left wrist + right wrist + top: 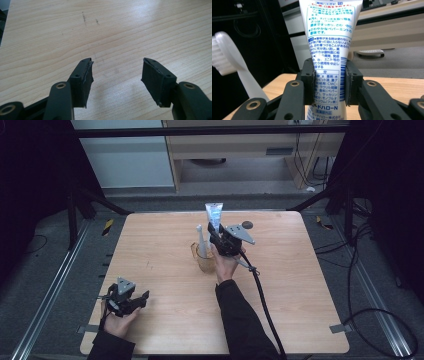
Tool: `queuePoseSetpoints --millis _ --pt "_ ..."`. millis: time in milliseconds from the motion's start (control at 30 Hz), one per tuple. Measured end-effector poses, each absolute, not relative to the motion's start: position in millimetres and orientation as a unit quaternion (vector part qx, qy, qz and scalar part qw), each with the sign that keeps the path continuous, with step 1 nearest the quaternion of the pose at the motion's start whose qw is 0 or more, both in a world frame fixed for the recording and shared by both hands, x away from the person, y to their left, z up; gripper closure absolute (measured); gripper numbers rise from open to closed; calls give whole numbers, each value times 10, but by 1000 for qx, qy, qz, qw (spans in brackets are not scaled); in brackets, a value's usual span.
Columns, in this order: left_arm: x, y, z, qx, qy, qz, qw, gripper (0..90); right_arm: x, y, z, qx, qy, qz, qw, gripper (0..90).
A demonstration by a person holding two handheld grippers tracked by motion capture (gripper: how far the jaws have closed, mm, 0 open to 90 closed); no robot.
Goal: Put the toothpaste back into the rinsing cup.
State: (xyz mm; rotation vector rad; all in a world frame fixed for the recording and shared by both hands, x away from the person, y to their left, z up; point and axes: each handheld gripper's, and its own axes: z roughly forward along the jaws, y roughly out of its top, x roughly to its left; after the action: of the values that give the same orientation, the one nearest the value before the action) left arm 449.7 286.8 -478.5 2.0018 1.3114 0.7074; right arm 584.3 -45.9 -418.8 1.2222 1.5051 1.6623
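1. Nearest the camera, the left gripper (131, 299) rests near the front left corner of the wooden tabletop (165, 320), held in the person's left hand (117, 322). Its jaws stand wide apart with nothing between them, bare wood showing in the gap.
2. At the middle of the tabletop, toward the far edge, the right gripper (329, 82) is clamped on a toothpaste tube (329, 37). Both pads press the tube's flat printed sides.
3. The toothpaste tube stands upright, long axis vertical, its wide crimped end up and its lower end hidden below the jaws.
4. Directly under the tube sits a translucent amber cup (203, 259), already holding a white toothbrush (201, 240) that stands bristles up, just beside the tube on the side toward the left edge.
5. Whether the tube's bottom is inside the cup cannot be told.
6. The right gripper is by far the nearer one; any lowering runs straight down, with the toothbrush close alongside.
7. A small dark round object (247, 225) lies near the far edge. Elsewhere the tabletop is open.
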Motion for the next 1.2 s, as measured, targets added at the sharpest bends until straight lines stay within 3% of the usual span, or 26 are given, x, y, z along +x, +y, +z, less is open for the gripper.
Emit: queuePoseSetpoints --millis 633,1200 --pt "4498 2862 -4789 762 498 269 316 406 5887 -393 -4376 467 606 585 269 654" --pt "4500 2856 -4793 764 496 268 314 405 5853 -420 -4342 460 631 567 263 623"
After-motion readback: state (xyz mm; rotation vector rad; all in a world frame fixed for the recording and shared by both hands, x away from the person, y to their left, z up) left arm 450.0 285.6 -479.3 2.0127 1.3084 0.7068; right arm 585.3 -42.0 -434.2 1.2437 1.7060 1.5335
